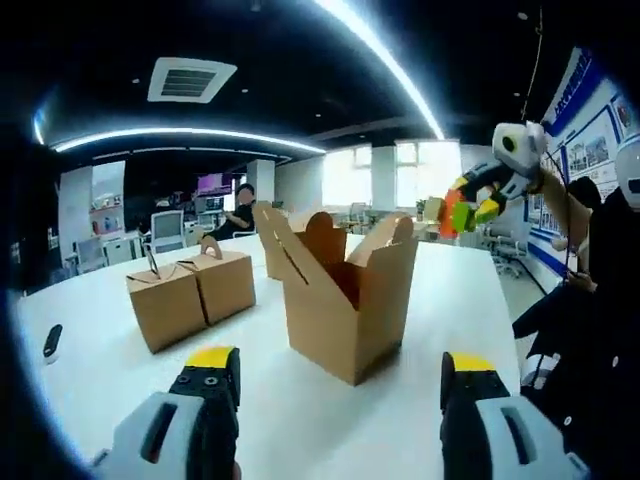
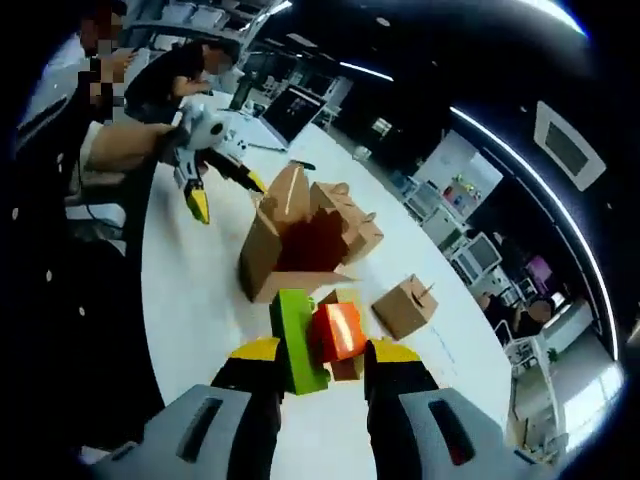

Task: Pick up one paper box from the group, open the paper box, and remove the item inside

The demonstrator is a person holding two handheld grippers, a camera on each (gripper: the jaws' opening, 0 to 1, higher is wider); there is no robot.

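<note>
Two grippers are at work above a white desk (image 1: 110, 370). The open paper box (image 1: 345, 300) stands on the desk near the middle of the left gripper view, its top flaps spread upward and its hollow showing; in the right gripper view the same box (image 2: 290, 250) lies below the right gripper, mouth gaping. Two closed paper boxes (image 1: 190, 290) sit touching each other just beside it, with slotted handle tabs on top.

The right gripper (image 2: 320, 365) is clamped on a green and orange item (image 2: 320, 345), held clear above the box; from the left gripper view it shows raised at the upper right (image 1: 462, 213). The left gripper (image 1: 340, 385) hovers low before the open box with its jaws apart and nothing between them.

The item looks like a blocky, hard-edged toy of smooth plastic, probably light and stiff, a bit slippery on flat faces, so a hold across its broad sides suits it. The box is plain brown kraft card, matte, creased and thin-walled: likely very light, easy to dent or tip, best taken by a flap edge or a side wall near the rim. With the item out, the task appears nearly complete.

A small dark object (image 1: 52, 340) lies on the desk at the far left.
</note>
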